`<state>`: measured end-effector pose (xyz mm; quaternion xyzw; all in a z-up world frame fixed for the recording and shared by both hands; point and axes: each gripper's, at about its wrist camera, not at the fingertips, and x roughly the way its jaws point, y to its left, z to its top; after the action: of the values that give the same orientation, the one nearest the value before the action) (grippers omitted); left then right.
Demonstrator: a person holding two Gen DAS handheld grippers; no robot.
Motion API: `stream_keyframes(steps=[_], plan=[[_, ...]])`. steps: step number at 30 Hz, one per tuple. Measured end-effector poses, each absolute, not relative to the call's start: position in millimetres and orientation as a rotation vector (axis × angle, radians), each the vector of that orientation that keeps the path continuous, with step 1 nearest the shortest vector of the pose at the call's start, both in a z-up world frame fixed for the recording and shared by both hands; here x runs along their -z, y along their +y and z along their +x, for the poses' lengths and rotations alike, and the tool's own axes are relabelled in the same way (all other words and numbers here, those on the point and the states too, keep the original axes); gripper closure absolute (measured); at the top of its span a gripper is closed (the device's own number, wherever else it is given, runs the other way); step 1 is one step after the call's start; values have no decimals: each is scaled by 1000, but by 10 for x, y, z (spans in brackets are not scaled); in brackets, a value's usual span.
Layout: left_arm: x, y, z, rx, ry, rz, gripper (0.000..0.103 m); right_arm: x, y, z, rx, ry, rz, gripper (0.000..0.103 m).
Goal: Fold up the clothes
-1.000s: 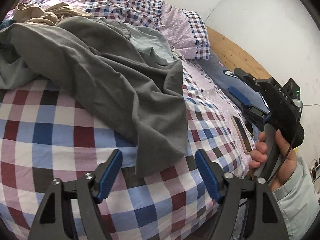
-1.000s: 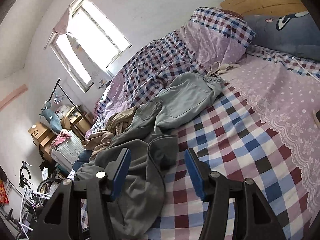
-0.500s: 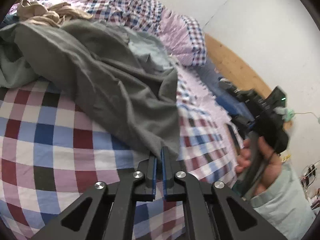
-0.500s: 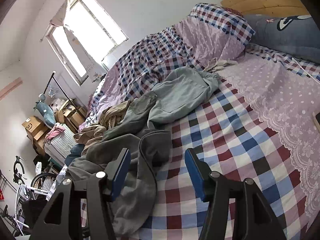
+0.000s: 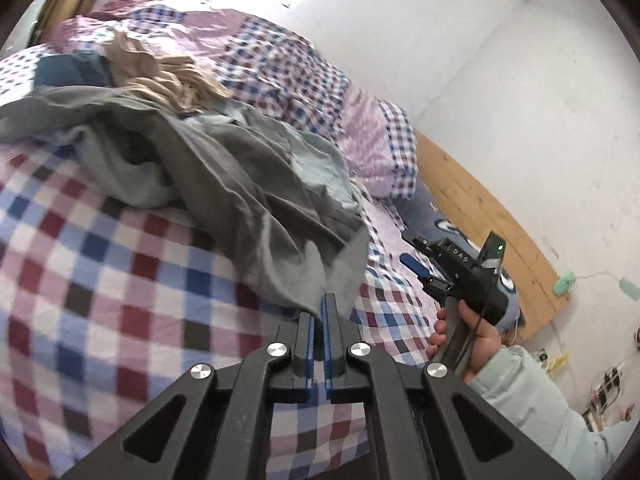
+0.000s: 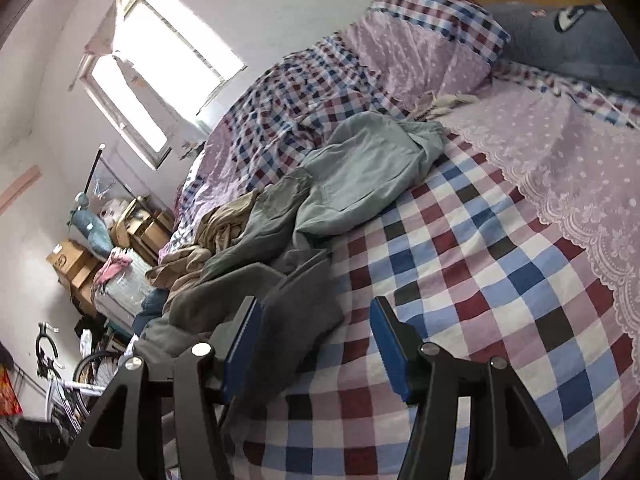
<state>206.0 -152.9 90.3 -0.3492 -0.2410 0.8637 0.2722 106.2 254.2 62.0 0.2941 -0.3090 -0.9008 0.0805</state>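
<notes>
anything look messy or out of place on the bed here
Yes: the clothes lie in a crumpled heap on the checked bedspread. A dark grey garment sprawls over a pale green one, beside a bunched tan one. Nothing looks damaged.

garment point(image 5: 256, 184): dark grey | trousers point(image 6: 360, 176): pale grey-green | bedsheet point(image 5: 100, 280): red-blue-white check | pillow point(image 6: 424, 52): lilac, white dots | gripper pads point(image 6: 392, 344): blue

Clothes heap on bed, ahead of both jaws

Garment point(image 5: 256, 208) hem between left gripper point(image 5: 323, 312) jaws; heap beyond, pillow point(image 5: 372, 148) behind-right. Right gripper point(image 6: 316, 344) jaws straddle garment edge on bedspread point(image 6: 480, 280).
</notes>
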Motion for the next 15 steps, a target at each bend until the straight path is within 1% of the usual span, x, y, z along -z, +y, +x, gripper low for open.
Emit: stream_keyframes(steps=[5, 8, 11, 15], plan=[[-1036, -1949, 2291, -2378, -757, -881, 102, -496, 2655, 949, 2654, -1072, 893, 42], [-1155, -2313, 2412, -2431, -866, -809, 102, -457, 2618, 902, 2631, -1101, 901, 42], [-1277, -2696, 2554, -2485, -951, -745, 102, -479, 2538, 890, 2629, -1057, 906, 42], [-1401, -3123, 2723, -2567, -993, -710, 102, -501, 2455, 886, 2625, -1009, 909, 42]])
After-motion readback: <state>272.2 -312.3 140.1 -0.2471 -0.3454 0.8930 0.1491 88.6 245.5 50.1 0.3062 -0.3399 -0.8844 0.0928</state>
